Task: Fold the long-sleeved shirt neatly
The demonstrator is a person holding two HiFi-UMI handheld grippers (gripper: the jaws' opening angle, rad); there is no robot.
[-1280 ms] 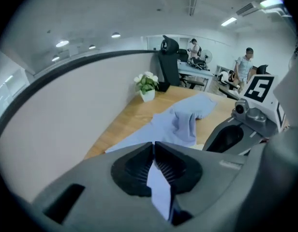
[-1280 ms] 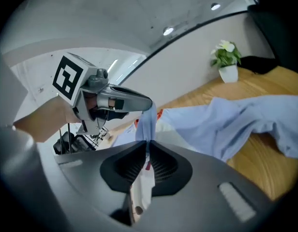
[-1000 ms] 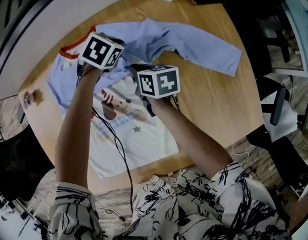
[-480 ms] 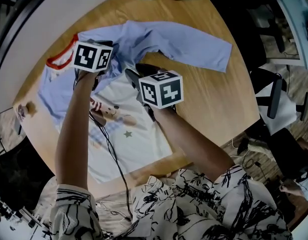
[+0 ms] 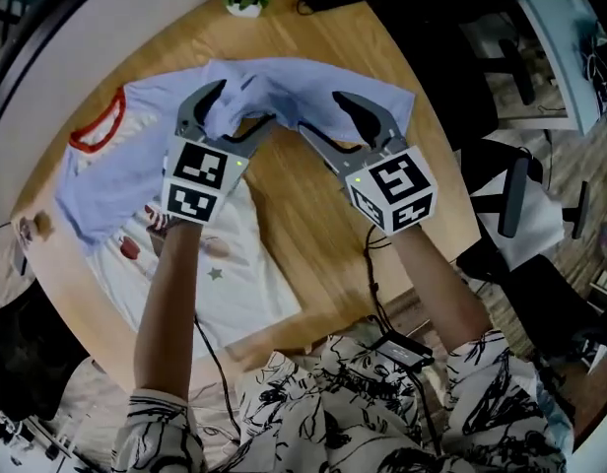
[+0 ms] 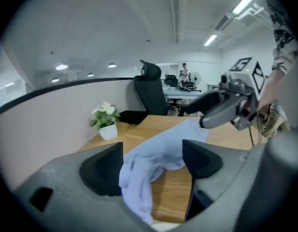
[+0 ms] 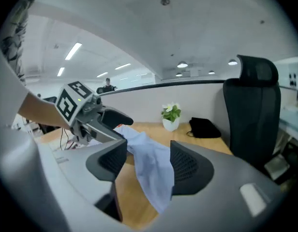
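The shirt (image 5: pixel 136 166) lay on the table (image 5: pixel 313 215), its blue sleeve (image 5: pixel 294 87) bunched across both tools. The left gripper (image 5: pixel 242 104) and right gripper (image 5: pixel 321 112) had just been opening, jaws wide, cloth loose between them. Light, limp, likely to slip: best pinched near cuff and shoulder.

no legible text or numbers, square markers on left cube (image 5: pixel 195 182), right cube (image 5: pixel 397 190)
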